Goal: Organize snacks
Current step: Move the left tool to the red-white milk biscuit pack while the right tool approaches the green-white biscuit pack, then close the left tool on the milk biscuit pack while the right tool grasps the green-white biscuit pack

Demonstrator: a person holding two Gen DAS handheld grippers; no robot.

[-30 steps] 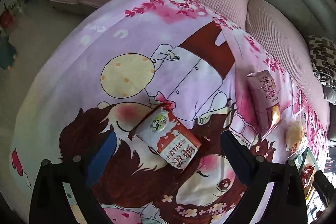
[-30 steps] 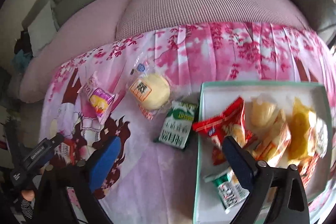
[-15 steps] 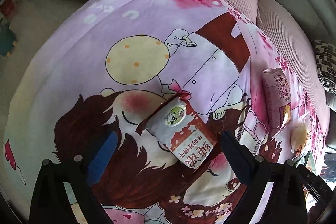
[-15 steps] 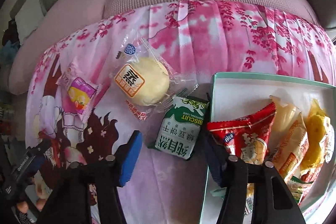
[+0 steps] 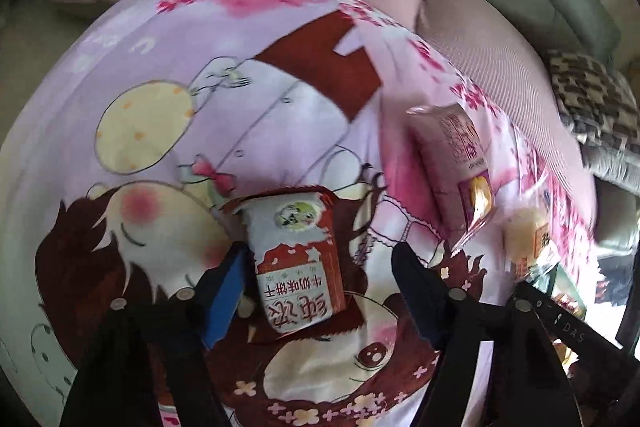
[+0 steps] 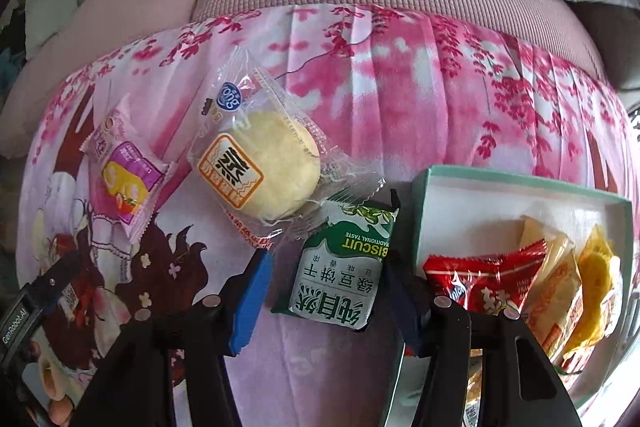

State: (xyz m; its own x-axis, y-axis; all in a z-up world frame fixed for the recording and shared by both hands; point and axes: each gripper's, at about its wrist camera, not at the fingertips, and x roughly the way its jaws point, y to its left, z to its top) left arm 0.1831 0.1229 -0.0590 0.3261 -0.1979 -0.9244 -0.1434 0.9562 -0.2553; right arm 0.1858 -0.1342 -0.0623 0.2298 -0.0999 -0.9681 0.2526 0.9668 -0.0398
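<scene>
The left gripper (image 5: 320, 283) points down at a red-and-white biscuit packet (image 5: 298, 259) lying on the cartoon-printed pink cloth (image 5: 168, 39) over the surface. Its fingers have just been closing around the packet; the blue pad (image 5: 224, 299) is at the packet's edge, the other stands apart. The right gripper (image 6: 324, 303) straddles a green-and-white biscuit packet (image 6: 344, 267) just beside the teal-rimmed white box (image 6: 420, 215) of snacks; fingers narrowed, contact unclear
</scene>
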